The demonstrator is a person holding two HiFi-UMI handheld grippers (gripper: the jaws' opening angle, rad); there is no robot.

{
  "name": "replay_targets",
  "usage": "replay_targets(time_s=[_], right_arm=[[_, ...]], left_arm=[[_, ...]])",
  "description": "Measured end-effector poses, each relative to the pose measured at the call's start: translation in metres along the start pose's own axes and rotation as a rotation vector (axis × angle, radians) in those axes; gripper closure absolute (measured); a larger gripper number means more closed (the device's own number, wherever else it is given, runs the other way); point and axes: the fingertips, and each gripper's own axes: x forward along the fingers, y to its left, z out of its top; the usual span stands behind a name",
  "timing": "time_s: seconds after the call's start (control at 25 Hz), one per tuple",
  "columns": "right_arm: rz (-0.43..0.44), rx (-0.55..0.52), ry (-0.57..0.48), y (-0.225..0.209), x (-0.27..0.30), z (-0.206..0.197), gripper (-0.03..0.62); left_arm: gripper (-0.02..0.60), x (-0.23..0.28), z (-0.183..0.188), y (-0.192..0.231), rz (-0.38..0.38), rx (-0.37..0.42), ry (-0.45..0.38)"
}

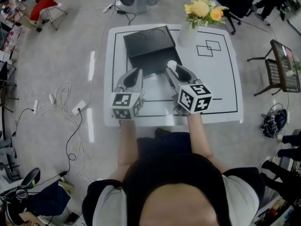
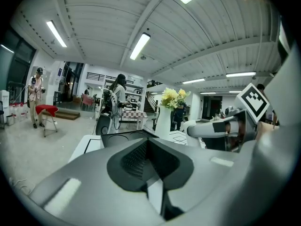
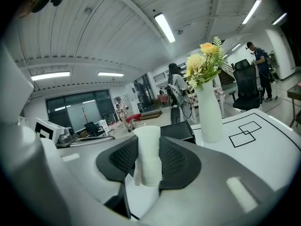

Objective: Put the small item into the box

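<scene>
Head view: left gripper [image 1: 136, 72] and right gripper [image 1: 172, 69] sit side by side over the white table [image 1: 221, 79], their tips at the near edge of the black box [image 1: 149, 44]. Left gripper view: jaws closed together with nothing between them, box just ahead. Right gripper view: jaws clamp the small white item [image 3: 149, 157] upright, with the box behind it and the flower vase [image 3: 209, 112] to its right.

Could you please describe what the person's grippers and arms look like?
Both the left gripper and right gripper have light-grey, wedge-shaped jaws with black textured pads, each carrying a white cube printed with black square markers. The forearms are bare below short white sleeves.
</scene>
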Motion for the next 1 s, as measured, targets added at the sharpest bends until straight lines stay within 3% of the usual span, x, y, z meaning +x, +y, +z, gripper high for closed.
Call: replay_targets(time_s=[1.0], right_arm=[[-0.027,0.018,0.006,-0.032,-0.007,-0.003,0.456]], left_arm=[[0.572,-0.014,-0.020,0.009,0.091,-0.033,0.017]])
